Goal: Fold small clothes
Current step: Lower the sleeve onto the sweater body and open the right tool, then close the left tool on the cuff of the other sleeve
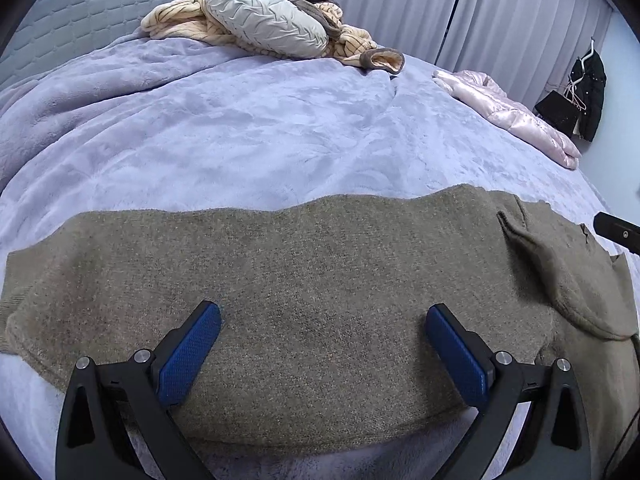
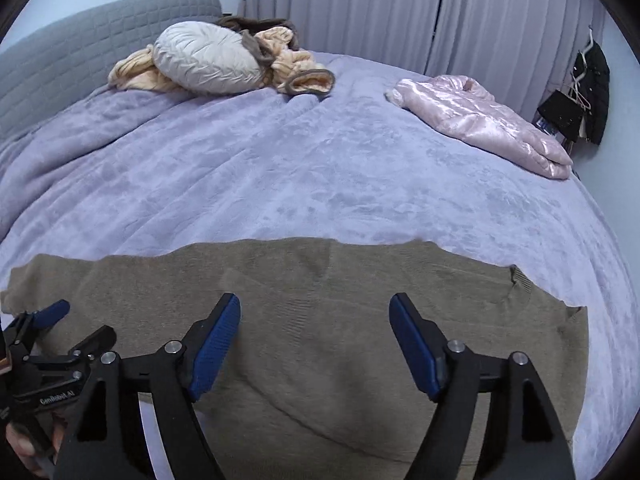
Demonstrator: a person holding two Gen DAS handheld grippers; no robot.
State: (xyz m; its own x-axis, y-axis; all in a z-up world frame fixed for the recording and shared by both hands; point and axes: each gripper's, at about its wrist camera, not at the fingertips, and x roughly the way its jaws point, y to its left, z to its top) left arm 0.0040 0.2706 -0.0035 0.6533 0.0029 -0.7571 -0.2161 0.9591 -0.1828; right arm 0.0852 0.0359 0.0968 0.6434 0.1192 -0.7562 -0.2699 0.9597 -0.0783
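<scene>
tongs both spread wide, level above sweater.

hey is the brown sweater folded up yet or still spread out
Mostly spread out: the brown sweater lies flat across the purple blanket, with only a small flap turned over at one end. Both tools hover open above it.

My tongs are showing matt black plastic and textured blue pads; the sweater is looking coarse-knit, the blanket plush, the jacket glossy.
</scene>
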